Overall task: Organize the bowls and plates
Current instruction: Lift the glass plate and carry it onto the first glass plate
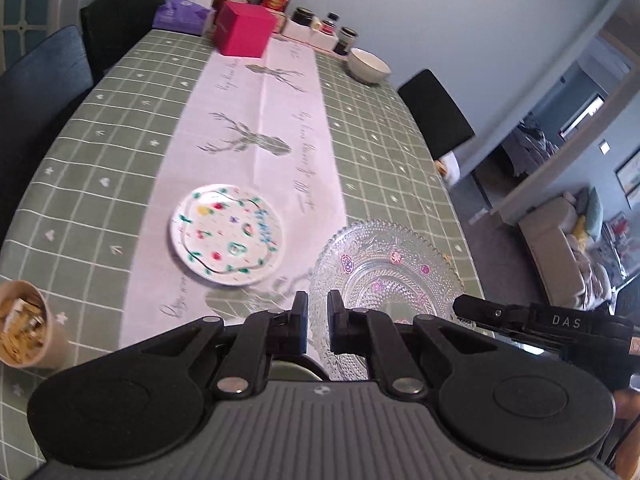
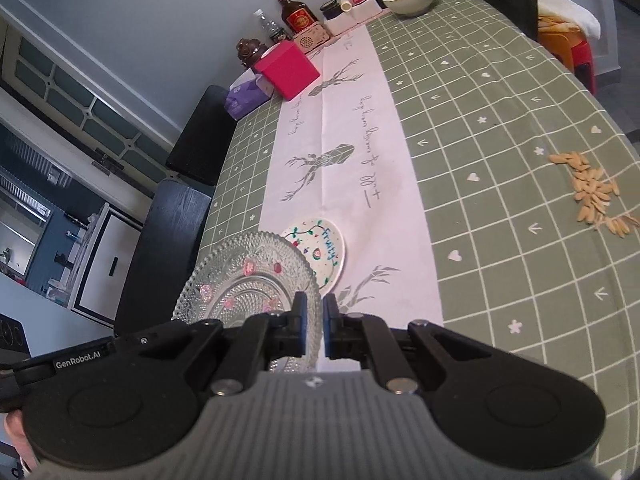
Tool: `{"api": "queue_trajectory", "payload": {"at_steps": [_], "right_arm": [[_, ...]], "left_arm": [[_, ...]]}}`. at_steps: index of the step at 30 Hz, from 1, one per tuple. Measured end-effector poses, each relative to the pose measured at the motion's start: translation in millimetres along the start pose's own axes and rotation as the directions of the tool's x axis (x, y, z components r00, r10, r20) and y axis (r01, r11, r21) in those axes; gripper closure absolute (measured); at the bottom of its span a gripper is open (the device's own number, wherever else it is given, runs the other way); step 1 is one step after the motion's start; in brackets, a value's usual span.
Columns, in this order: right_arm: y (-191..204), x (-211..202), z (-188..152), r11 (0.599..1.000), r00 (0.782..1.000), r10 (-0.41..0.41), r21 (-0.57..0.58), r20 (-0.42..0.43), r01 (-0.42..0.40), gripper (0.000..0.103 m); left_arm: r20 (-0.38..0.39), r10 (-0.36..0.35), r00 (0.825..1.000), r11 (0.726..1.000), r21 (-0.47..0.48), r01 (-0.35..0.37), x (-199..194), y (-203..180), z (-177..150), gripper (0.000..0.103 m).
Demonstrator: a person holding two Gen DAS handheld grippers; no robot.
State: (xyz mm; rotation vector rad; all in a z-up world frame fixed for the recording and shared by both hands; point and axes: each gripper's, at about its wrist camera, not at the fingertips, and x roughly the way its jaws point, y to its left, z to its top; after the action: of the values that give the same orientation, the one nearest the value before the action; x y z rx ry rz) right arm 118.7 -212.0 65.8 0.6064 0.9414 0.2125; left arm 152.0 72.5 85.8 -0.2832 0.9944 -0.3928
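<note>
A clear glass plate (image 1: 384, 272) with a beaded rim and pink flower spots hangs above the near end of the table, gripped from both sides. My left gripper (image 1: 318, 312) is shut on its left rim. My right gripper (image 2: 315, 312) is shut on the opposite rim of the glass plate (image 2: 248, 280). The right gripper's black fingers (image 1: 472, 312) show at the plate's far side in the left wrist view. A small white painted plate (image 1: 228, 236) lies on the pale runner just beyond; the painted plate (image 2: 320, 252) is partly hidden behind the glass one. A white bowl (image 1: 368, 65) stands at the far end.
A paper cup of seeds (image 1: 24, 320) stands near the left edge. Loose seeds (image 2: 596, 192) lie on the green checked cloth (image 2: 500, 120). A red box (image 1: 244, 30), bottles and jars crowd the far end. Dark chairs (image 1: 436, 112) line both sides.
</note>
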Motion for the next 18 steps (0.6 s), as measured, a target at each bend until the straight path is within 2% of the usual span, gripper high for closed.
{"api": "queue_trajectory", "payload": {"at_steps": [12, 18], "right_arm": [[-83.2, -56.0, -37.8, 0.994, 0.999, -0.049, 0.096, 0.017, 0.047, 0.097], [-115.2, -58.8, -55.0, 0.99, 0.997, -0.075, 0.123, 0.001, 0.074, 0.097]], "left_arm": [[-0.083, -0.035, 0.996, 0.995, 0.09, 0.043, 32.1, -65.0, -57.2, 0.093], [-0.085, 0.017, 0.996, 0.981, 0.192, -0.001, 55.5, -90.4, -81.4, 0.092]]}}
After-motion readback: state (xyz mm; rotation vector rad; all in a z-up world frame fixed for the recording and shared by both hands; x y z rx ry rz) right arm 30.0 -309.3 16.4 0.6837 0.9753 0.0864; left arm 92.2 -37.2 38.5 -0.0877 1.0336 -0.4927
